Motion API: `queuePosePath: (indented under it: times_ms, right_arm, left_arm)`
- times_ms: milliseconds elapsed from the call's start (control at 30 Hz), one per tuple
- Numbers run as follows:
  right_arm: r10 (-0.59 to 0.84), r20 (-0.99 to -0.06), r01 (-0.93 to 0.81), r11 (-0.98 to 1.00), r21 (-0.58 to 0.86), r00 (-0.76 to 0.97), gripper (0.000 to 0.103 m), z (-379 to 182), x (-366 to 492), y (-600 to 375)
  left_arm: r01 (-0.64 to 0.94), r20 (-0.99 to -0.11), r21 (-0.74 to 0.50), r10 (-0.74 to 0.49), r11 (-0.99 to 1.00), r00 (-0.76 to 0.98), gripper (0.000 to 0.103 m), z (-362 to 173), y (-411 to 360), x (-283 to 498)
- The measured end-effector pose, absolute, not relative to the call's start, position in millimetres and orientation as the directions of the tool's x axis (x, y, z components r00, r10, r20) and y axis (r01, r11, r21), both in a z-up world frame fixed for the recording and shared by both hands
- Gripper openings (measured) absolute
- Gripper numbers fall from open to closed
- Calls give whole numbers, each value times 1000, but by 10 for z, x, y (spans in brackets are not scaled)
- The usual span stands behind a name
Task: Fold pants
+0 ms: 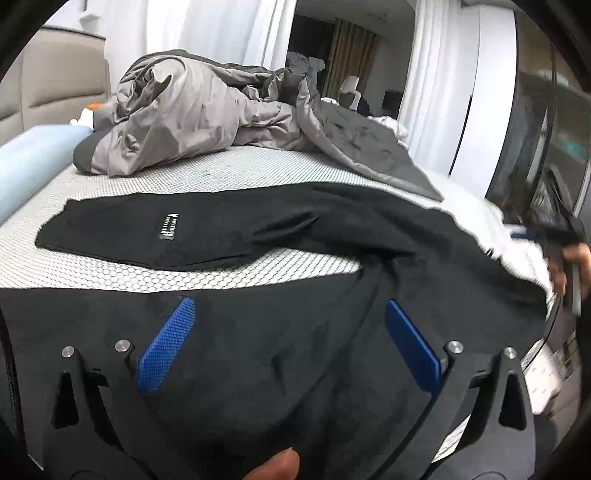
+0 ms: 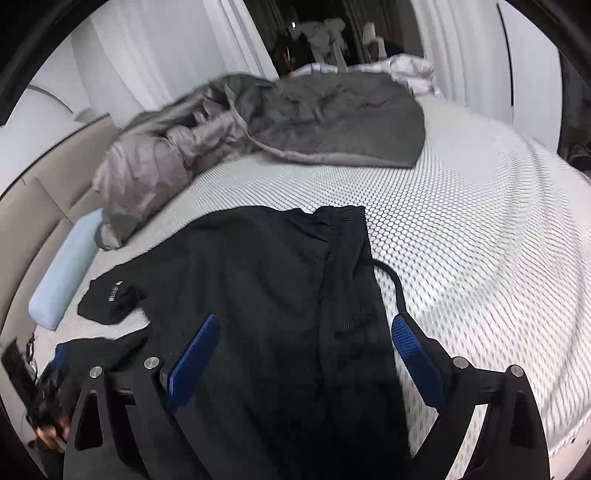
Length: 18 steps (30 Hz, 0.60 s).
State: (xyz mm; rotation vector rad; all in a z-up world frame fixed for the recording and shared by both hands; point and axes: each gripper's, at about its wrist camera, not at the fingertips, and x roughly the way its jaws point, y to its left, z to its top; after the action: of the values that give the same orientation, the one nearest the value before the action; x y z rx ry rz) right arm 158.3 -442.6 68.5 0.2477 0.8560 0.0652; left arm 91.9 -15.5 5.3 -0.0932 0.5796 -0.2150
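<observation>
Black pants (image 1: pixel 229 229) lie spread on the white honeycomb-patterned mattress (image 1: pixel 207 269), one leg with a small white label reaching left. My left gripper (image 1: pixel 290 310) is open, its blue pads wide apart just above the near pant leg. In the right wrist view the pants (image 2: pixel 266 280) lie with the waistband and a drawstring toward the far side. My right gripper (image 2: pixel 306 328) is open over the waist part of the pants, holding nothing. The right gripper also shows blurred at the far right of the left wrist view (image 1: pixel 554 236).
A crumpled grey duvet (image 1: pixel 192 110) lies at the back of the bed, also in the right wrist view (image 2: pixel 295 114). A pale blue pillow (image 2: pixel 62 280) lies by the beige headboard (image 1: pixel 55 85). White curtains (image 1: pixel 207 33) hang behind. The mattress edge (image 2: pixel 554 406) drops off at right.
</observation>
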Motion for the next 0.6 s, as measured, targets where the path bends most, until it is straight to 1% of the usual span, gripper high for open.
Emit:
queuePosePath:
  times_ms: [100, 233, 333, 367, 400, 433, 467, 500, 533, 567, 600]
  right_arm:
    - [132, -782, 83, 970, 229, 609, 93, 547, 2045, -4537]
    - [158, -814, 116, 957, 266, 559, 92, 332, 2533, -4706]
    - [175, -839, 160, 942, 295, 516, 85, 154, 2822, -4832]
    - [196, -847, 171, 933, 316, 495, 80, 78, 2918, -4870]
    - [195, -860, 179, 934, 310, 471, 71, -1, 3014, -4888]
    - [173, -871, 179, 943, 282, 459, 63, -50, 3062, -4879]
    - [161, -879, 171, 950, 262, 449, 47, -92, 3103, -4868]
    - [156, -883, 165, 954, 251, 443, 25, -119, 3135, -4854]
    - [120, -883, 167, 962, 216, 453, 21, -95, 3134, -4828]
    - [102, -865, 151, 968, 200, 491, 10, -13, 3107, -4792]
    - [86, -824, 121, 975, 184, 560, 6, 150, 3056, -4752]
  left_arm:
    - [163, -530, -127, -206, 978, 823, 102, -5, -147, 956]
    - [150, -562, -167, -219, 975, 797, 102, -92, -77, 1052]
    - [142, -568, -177, -219, 974, 793, 102, -117, -44, 1089]
    - [142, -570, -176, -219, 974, 792, 102, -125, -41, 1097]
    - [143, -572, -172, -217, 975, 791, 102, -137, -37, 1107]
    - [144, -577, -166, -214, 976, 788, 102, -150, -43, 1118]
    - [144, -581, -162, -212, 976, 786, 102, -157, -49, 1111]
    - [143, -585, -157, -209, 977, 784, 102, -163, -61, 1118]
    - [142, -587, -150, -204, 978, 783, 102, -174, -68, 1126]
    - [142, -587, -148, -202, 979, 784, 102, -174, -70, 1122]
    - [141, -587, -149, -202, 979, 784, 102, -174, -69, 1124]
